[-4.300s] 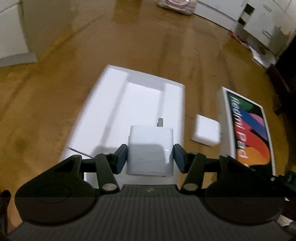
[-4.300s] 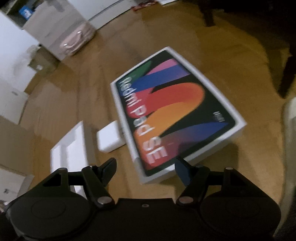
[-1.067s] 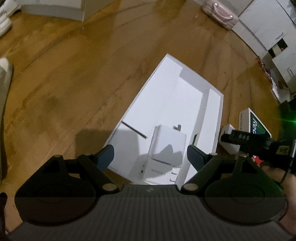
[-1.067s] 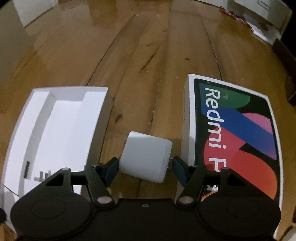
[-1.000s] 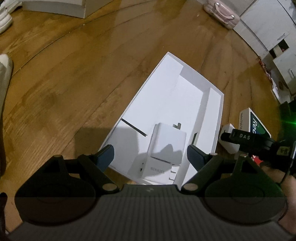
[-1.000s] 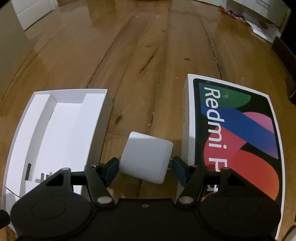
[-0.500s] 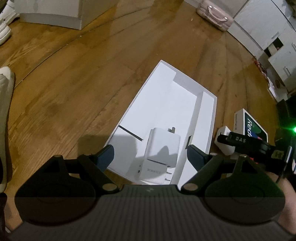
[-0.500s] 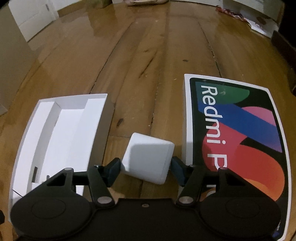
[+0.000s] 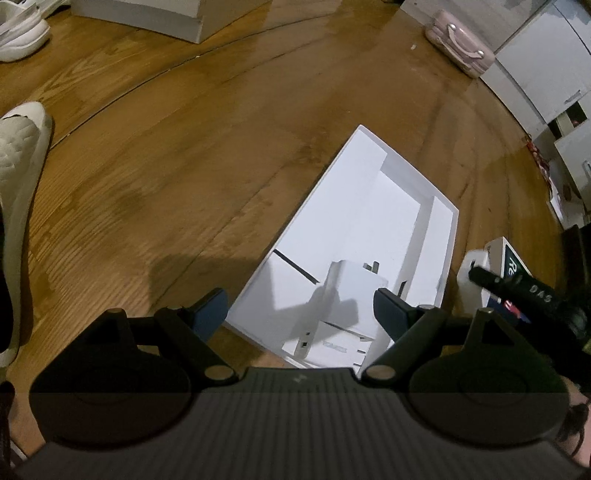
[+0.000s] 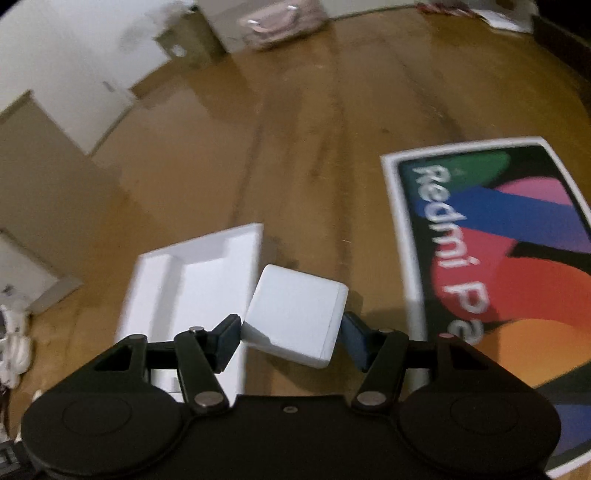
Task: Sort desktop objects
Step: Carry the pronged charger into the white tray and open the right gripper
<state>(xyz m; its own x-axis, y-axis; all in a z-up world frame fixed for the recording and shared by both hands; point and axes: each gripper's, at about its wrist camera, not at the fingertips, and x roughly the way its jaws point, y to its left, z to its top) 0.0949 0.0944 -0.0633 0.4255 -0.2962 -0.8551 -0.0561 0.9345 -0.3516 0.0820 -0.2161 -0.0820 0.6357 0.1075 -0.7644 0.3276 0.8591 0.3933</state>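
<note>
A white open box tray (image 9: 369, 206) lies on the wooden floor; it also shows in the right wrist view (image 10: 192, 280). A white charger with metal prongs (image 9: 351, 291) lies inside its near end. My left gripper (image 9: 300, 308) is open and empty, held above that end. My right gripper (image 10: 291, 332) is shut on a small white square box (image 10: 297, 317) and holds it lifted off the floor, between the tray and the colourful Redmi Pad SE box lid (image 10: 498, 236). The right gripper and its box show at the left wrist view's right edge (image 9: 476, 273).
A white shoe (image 9: 18, 177) lies at the left. A pink case (image 9: 458, 55) and white cabinets (image 9: 546, 62) stand at the far right. A grey-white box (image 9: 147, 14) sits at the top. Beige and white furniture (image 10: 40, 192) lines the left of the right view.
My right gripper closed on the small white box and lifted it off the floor, swinging left. My left gripper, which let go of the charger into the tray earlier, pulled back and up.
</note>
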